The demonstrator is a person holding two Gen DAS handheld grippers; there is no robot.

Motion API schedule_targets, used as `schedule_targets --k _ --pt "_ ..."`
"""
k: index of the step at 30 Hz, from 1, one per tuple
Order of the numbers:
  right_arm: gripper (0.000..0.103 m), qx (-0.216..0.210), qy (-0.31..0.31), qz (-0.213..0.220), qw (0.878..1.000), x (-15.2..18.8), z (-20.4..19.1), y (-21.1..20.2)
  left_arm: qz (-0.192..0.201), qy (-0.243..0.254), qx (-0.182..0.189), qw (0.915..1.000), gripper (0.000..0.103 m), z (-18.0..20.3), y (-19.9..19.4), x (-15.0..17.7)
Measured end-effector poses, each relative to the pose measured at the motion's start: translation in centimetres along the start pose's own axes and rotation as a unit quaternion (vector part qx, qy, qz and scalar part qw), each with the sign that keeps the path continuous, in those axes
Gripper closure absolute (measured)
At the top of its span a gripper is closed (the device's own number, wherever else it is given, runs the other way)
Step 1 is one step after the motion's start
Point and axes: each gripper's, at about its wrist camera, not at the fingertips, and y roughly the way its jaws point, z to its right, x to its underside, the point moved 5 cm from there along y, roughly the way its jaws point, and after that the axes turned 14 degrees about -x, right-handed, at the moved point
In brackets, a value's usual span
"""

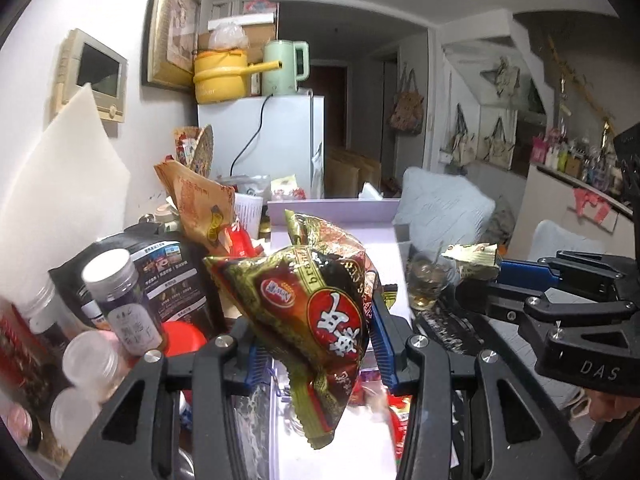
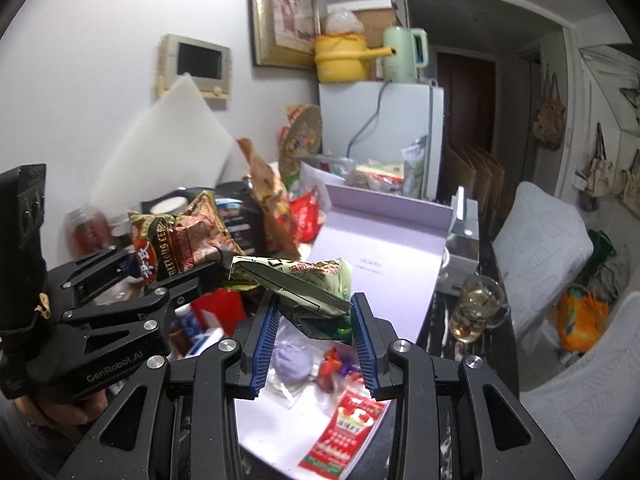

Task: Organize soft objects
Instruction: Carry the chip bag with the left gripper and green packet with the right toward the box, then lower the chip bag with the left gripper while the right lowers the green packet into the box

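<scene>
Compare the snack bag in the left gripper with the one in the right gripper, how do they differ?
The brown and gold snack bag in the left gripper bears a red oval logo; the green snack bag in the right gripper is pale green with red print. The brown bag looks puffed and full, the green one creased and folded. Both are crinkly foil packets, each held up between blue-padded fingers.

A big gold-framed picture [image 2: 283, 14] hung on the white wall [image 2: 100, 20] beside a small white fridge [image 2: 400, 120].
</scene>
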Motion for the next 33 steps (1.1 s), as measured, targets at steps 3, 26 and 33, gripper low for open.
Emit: schedule_targets --k 3,26,33 --pt "0.067 0.01 0.014 -0.027 0.999 0.1 1.4 2.1 -0.019 0.011 -0.005 0.9997 0.059 0.6 1.8 0.1" --pt "0.067 0.056 0.109 -0.195 0.973 10.1 9.7 13.2 -0.171 0.097 -0.03 0.98 0.059 4.9 13.7 9.1" --pt "0.067 0.064 0.101 -0.212 0.97 11.8 10.5 14.5 -0.214 0.1 -0.022 0.9715 0.059 5.1 16.7 11.5"
